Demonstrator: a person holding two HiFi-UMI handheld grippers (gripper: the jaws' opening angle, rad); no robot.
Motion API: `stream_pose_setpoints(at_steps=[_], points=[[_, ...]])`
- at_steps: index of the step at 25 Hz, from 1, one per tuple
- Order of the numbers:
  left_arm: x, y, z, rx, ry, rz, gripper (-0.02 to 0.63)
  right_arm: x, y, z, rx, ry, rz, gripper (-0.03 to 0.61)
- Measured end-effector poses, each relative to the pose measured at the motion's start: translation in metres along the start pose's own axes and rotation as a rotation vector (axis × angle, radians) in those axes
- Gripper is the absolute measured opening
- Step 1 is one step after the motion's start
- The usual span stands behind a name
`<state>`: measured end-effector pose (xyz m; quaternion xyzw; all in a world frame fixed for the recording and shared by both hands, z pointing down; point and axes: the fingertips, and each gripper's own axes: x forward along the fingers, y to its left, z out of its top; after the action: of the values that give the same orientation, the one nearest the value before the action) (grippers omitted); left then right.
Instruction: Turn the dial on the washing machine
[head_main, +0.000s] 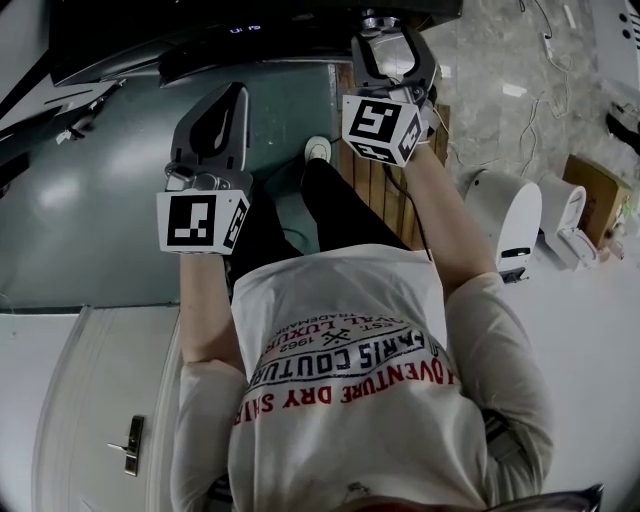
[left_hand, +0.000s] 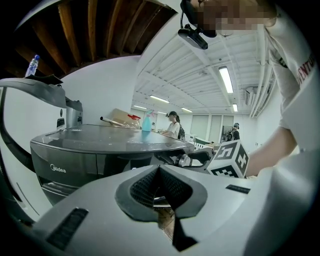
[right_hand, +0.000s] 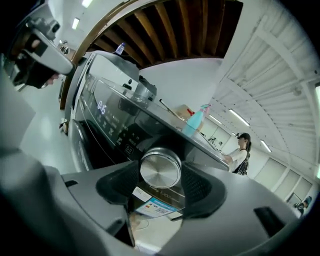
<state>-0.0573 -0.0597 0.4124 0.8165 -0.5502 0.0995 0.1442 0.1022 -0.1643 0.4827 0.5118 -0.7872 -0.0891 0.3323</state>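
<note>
Only the right gripper view shows the dial face-on, axis pointing near, clamped by the right gripper. The left gripper is pinched together, empty.

blue bottle | bystander in cap | cardboard box | metal door handle

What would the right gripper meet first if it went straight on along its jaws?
The dial on the washing machine. It sits squarely between the right gripper jaws, which seem to clasp its rim, though contact is hard to confirm. Going further would likely just press it against the panel.
</note>
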Motion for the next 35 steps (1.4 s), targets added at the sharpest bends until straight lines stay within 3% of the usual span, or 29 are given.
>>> stream_pose_setpoints(at_steps=[4, 14, 17, 24, 30, 35], points=[[-0.001, 0.005, -0.001, 0.003, 0.004, 0.012, 0.015, 0.003, 0.001, -0.002, 0.051, 0.027, 0.025, 0.276], [-0.005, 0.007, -0.001, 0.003, 0.006, 0.014, 0.015, 0.003, -0.008, -0.004, 0.362, 0.017, 0.086, 0.273], [-0.008, 0.007, -0.001, 0.005, 0.004, 0.014, 0.015, 0.002, -0.009, -0.007, 0.414, 0.012, 0.105, 0.275], [-0.010, 0.007, -0.003, 0.018, 0.007, 0.007, 0.015, -0.004, -0.004, 0.006, 0.331, -0.048, 0.076, 0.287], [-0.011, 0.006, -0.008, 0.015, 0.010, 0.010, 0.015, -0.007, 0.004, 0.005, 0.049, -0.068, 0.018, 0.290], [-0.014, 0.010, -0.016, 0.034, 0.022, 0.019, 0.017, 0.001, 0.001, -0.005, -0.030, -0.029, -0.025, 0.290]])
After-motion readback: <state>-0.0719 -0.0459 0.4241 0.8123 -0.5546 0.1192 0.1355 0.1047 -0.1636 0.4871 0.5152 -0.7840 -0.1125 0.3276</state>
